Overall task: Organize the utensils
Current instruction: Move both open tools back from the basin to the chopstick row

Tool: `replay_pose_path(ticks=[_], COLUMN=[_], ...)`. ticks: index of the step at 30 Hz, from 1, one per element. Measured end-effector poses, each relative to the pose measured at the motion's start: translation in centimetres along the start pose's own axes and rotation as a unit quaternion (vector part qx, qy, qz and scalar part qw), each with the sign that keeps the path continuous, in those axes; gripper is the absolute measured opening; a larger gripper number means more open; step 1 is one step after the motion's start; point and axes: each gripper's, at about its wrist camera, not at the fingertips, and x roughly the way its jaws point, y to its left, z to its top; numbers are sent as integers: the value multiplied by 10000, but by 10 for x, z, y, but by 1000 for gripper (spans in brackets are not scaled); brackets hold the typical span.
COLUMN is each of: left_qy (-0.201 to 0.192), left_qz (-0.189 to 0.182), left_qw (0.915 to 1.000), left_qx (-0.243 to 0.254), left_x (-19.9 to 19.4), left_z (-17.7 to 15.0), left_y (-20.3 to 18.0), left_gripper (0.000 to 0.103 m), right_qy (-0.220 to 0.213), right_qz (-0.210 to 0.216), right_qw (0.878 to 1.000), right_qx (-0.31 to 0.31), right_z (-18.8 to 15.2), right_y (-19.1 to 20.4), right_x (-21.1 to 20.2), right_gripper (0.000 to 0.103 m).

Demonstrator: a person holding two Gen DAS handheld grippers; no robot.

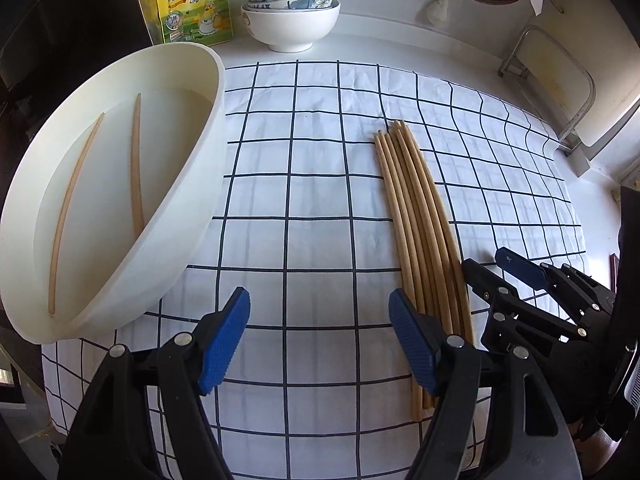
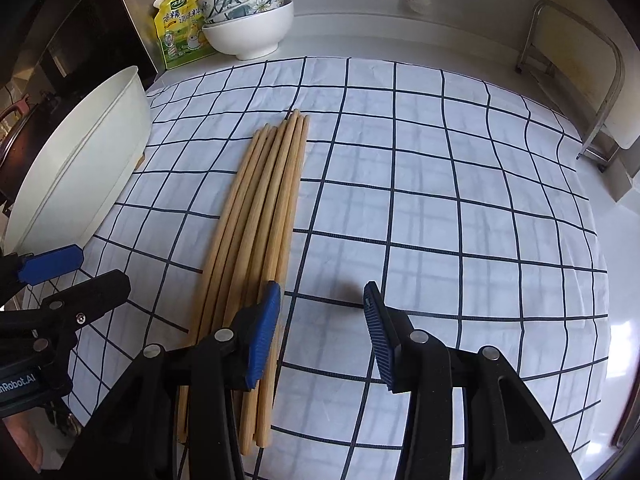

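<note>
At table rear, yellow pouch [image 1: 195, 6] reads 鸡精调味料, beside stacked bowls [image 1: 290, 12]. Left tongs [image 1: 319, 340] wide, empty; right tongs [image 2: 322, 334] wide beside chopsticks [image 2: 262, 208]. Left housing reads "nRobot.AI"

tablecloth [image 2: 440, 184]: white, crossed by a dark navy grid
chopsticks [image 2: 260, 216]: pale tan wood, plain
basin [image 1: 188, 184]: cream white, unpatterned
seasoning pouch [image 1: 192, 8]: yellow and green, printed with a cartoon chick
stacked bowls [image 1: 290, 12]: lowest plain white, upper ones painted with grey-blue floral motifs
gripper pads [image 2: 262, 344]: blue, ribbed, set on black arms
</note>
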Motion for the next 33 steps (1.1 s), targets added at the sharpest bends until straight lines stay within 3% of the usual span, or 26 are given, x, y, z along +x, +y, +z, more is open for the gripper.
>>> replay_pose_path(ticks=[9,20,33], left_qy=[28,36,118], left_qz=[-16,-45,159], left_qw=[10000,9999,9997], left_qx=[2,122,139], left_x=[4,20,40], left_z=[1,6,9], left_y=[-4,-23,-31], left_gripper=[71,72,75], right_qy=[-5,-93,-145], right_qz=[-18,-173,-131], right_qw=[10000,9996,9995], right_qx=[-42,198,257], right_z=[-1,-6,-11], right_y=[3,-21,-37], right_x=[2,-3,-9], right_gripper=[42,42,42])
